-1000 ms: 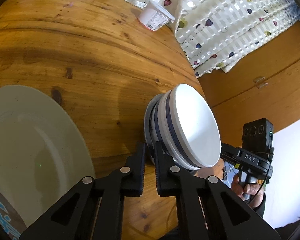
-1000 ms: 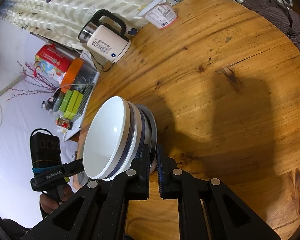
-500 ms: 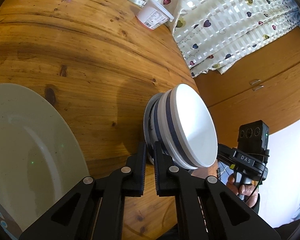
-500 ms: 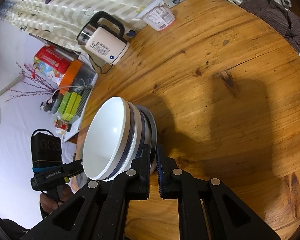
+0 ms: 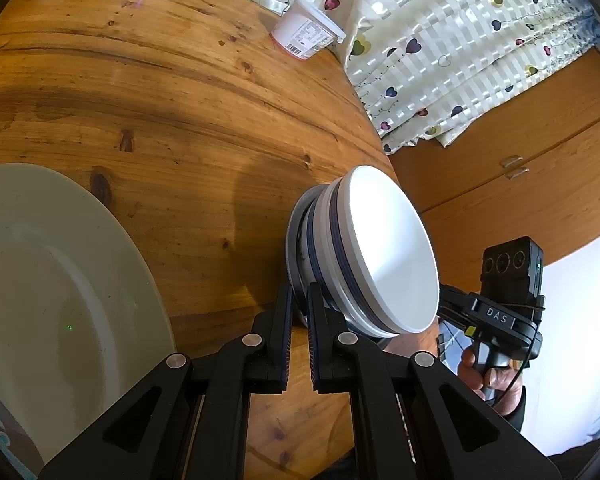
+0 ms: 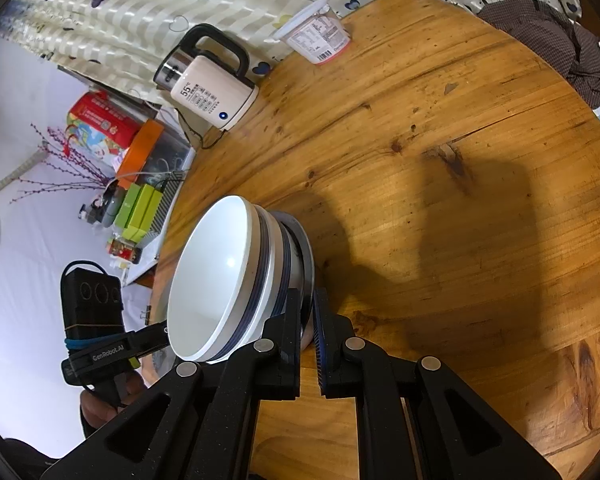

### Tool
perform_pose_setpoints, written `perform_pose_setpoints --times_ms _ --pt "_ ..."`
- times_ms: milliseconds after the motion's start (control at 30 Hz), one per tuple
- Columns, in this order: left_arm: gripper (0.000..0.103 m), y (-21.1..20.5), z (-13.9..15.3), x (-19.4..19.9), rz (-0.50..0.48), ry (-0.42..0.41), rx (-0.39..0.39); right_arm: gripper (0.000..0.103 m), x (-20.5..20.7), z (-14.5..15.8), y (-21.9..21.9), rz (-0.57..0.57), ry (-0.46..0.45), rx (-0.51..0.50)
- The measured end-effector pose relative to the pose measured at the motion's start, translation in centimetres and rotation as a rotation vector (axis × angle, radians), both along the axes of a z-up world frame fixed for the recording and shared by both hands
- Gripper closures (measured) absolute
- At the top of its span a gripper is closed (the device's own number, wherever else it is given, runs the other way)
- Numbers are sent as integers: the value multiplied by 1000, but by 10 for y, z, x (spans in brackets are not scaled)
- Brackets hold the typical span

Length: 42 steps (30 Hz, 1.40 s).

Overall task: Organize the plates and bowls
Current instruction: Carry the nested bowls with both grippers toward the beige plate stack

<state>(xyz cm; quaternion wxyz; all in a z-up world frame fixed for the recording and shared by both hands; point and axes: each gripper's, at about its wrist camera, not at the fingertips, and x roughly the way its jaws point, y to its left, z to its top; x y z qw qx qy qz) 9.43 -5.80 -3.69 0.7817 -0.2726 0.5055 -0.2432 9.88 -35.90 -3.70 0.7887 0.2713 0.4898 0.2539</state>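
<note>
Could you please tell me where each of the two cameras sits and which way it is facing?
Left wrist: sits behind the left claw, looking down its fingers at the small plate under the stacked bowls; the right hand shows.
Right wrist: behind the right claw, facing the same plate from the opposite side; the left hand shows.
Shared: bowls, wooden table, yogurt cup.
</note>
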Motion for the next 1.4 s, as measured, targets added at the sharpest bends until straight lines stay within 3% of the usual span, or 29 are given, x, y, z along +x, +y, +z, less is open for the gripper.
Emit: perform_pose_setpoints --times_ms 1400 --pt "98 35 41 -25 71 -109 48 95 -3 43 43 78 -83 9"
